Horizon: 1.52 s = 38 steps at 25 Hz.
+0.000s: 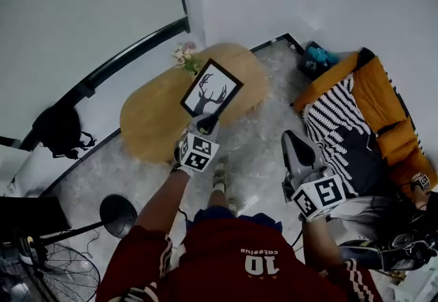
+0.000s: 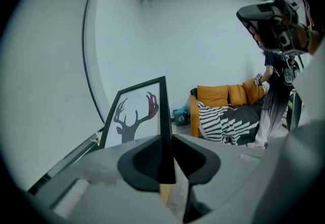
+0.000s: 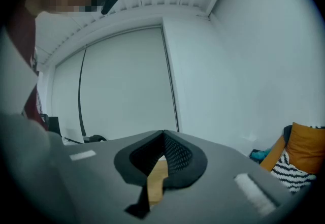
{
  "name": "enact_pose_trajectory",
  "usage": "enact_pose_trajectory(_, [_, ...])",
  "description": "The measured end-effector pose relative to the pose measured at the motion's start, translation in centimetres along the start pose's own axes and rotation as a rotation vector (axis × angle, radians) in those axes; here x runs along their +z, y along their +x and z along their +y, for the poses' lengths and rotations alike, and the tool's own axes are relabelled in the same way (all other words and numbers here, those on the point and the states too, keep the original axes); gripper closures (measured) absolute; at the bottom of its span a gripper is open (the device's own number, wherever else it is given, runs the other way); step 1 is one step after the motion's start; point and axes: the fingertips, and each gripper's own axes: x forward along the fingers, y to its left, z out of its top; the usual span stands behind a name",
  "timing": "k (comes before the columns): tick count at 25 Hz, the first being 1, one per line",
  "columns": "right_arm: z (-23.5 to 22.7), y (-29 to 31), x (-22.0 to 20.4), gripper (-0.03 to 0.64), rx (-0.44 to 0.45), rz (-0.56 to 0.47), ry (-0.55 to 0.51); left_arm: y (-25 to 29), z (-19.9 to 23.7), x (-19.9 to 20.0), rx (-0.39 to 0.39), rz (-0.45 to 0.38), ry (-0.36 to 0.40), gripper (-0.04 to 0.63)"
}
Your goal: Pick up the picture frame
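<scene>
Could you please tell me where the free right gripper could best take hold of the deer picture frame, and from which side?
Probably the thin black border of the picture frame, on the edge facing the right gripper, coming in from the right. The frame is a flat panel, so only its rim fits between jaws, and the left gripper occupies the lower edge.

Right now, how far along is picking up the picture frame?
Done: the left claw is closed on the edge of the picture frame, and in the head view the frame appears tilted and clear of the wooden table. In hand: only the frame, in that claw; the right claw is shut and empty. Left: nothing of the pickup itself, as far as the views show.
</scene>
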Motion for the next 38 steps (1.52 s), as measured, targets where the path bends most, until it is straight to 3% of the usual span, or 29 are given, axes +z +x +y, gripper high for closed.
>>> enact_pose_trajectory(12, [2.7,-6.2,2.4,0.615,0.051,-0.078,0.007,-13.8,-5.5,10.0,0.006,-0.274,-0.132,0.514])
enact_pose_trajectory(18, [3.8,-8.8,2.4,0.615,0.064,-0.073,-0.003,-19.7,-7.7,13.0,0.005,-0.408,-0.2,0.514])
enact_pose_trajectory(30, [4.9,-10.6,3.1,0.617,0.09,-0.119,0.008,-27.7,-7.8,15.8,0.097,-0.556,-0.217,0.514])
enact_pose_trajectory(38, [4.6,-11.4,3.2,0.617,0.06,-0.138,0.016,-30.6,-6.5,15.3,0.136,-0.596,-0.255,0.514])
